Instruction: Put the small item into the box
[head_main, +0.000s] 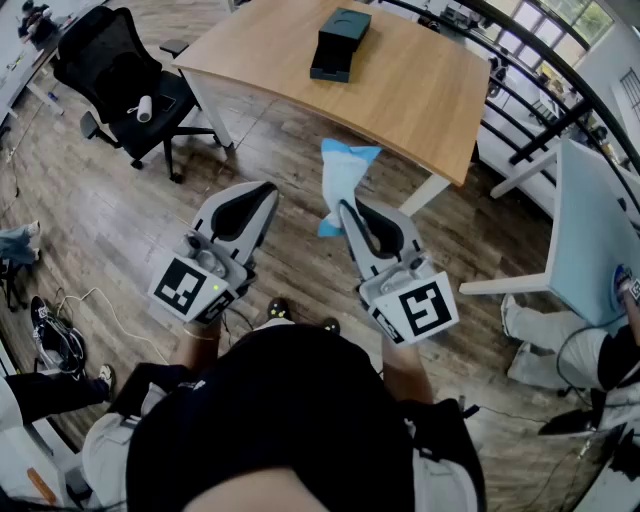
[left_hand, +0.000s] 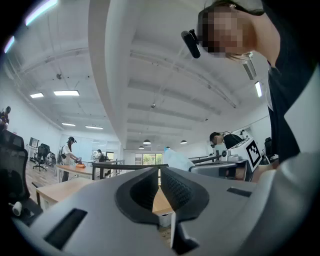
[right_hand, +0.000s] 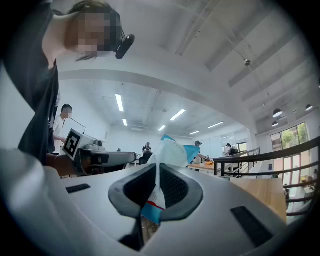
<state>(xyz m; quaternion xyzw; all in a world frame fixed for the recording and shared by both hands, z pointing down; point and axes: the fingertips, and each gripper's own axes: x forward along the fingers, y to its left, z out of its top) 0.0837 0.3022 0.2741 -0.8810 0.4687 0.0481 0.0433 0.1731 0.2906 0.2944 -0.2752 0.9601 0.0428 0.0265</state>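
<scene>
Right gripper (head_main: 346, 212): fingers clamped on the blue-white packet (head_main: 338, 178), over the floor — box (head_main: 340, 44) far off on the surface (head_main: 420, 90). Left gripper (head_main: 262, 195): fingers together, empty. Carry level — release only once over the box.

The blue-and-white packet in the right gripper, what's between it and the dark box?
Head view: only bare light wooden tabletop shows between the blue-and-white packet and the dark rectangular box.

1. The right gripper's (right_hand: 156, 175) dark ribbed jaws are closed flat on a thin white-and-blue packet (right_hand: 172, 150).
2. The packet rises beyond the jaw tips.
3. Left of the claw is the left gripper (right_hand: 127, 160).
4. To the claw's right lies a wooden table (right_hand: 262, 190).
</scene>
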